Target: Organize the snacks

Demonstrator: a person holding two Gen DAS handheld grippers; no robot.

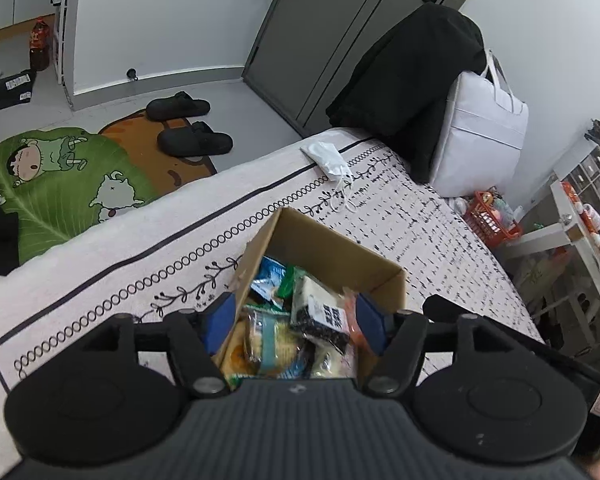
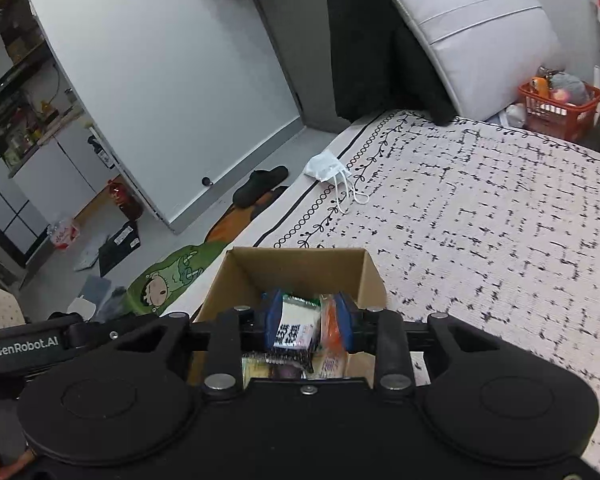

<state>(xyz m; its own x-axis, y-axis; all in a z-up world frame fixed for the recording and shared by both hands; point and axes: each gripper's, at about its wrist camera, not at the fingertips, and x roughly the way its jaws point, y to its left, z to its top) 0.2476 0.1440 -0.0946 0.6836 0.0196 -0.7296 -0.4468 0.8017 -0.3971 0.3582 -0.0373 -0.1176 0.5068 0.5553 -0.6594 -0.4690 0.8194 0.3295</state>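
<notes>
An open cardboard box point(image 1: 332, 248) point(image 2: 300, 264) sits on the patterned bedcover and holds several snack packets. On top lie a white packet with black print point(image 1: 320, 312) point(image 2: 296, 328) and, to its right, an orange packet point(image 1: 350, 316) point(image 2: 329, 326). A pale biscuit packet point(image 1: 272, 340) lies nearer. My left gripper point(image 1: 296, 324) hovers over the box, open wide, its blue pads point(image 1: 220, 320) astride the box's width and holding nothing. My right gripper point(image 2: 309, 318) is over the same box, its jaws a narrow way apart. The two top packets show in that gap, lying in the box, not pinched.
A white face mask point(image 1: 328, 158) point(image 2: 326, 168) lies on the bedcover point(image 1: 420, 220) point(image 2: 480, 200) past the box. A black garment point(image 1: 404, 80) and a white bag point(image 1: 484, 128) stand at the bed's far end. An orange basket point(image 2: 560, 108), black slippers point(image 1: 180, 120) and a cartoon rug point(image 1: 60, 176) are on the floor.
</notes>
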